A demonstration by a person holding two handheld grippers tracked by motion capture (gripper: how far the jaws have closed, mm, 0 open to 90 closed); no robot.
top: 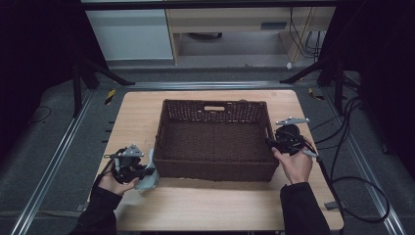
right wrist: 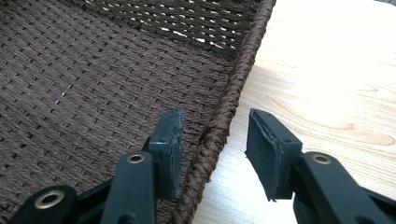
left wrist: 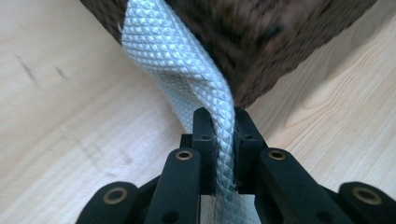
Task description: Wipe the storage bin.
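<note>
The wicker basket (top: 214,139) sits in the middle of the wooden table (top: 210,205), and everything else is best placed against it. At the basket's near left corner the left gripper (top: 147,171) has its jaws pressed together on a pale, diamond-textured cloth (left wrist: 187,70); in the left gripper view the strip runs up from between the pads and bends against the corner of the basket (left wrist: 261,42), where it appears to pass under the base, though the contact there is blurred. So the cloth's long axis runs from that corner outward toward the left hand, and a pull along it, away from the basket, looks like the coming move. On the basket's right side the right gripper (right wrist: 212,140) straddles the braided rim (right wrist: 233,88), one pad inside the wall and one outside, both standing clear of the weave, so the jaws are spread and grip nothing. The left hand (top: 115,183) is the nearer one to the cloth; the right, across the basket, seems placed to steady or lift that side
</note>
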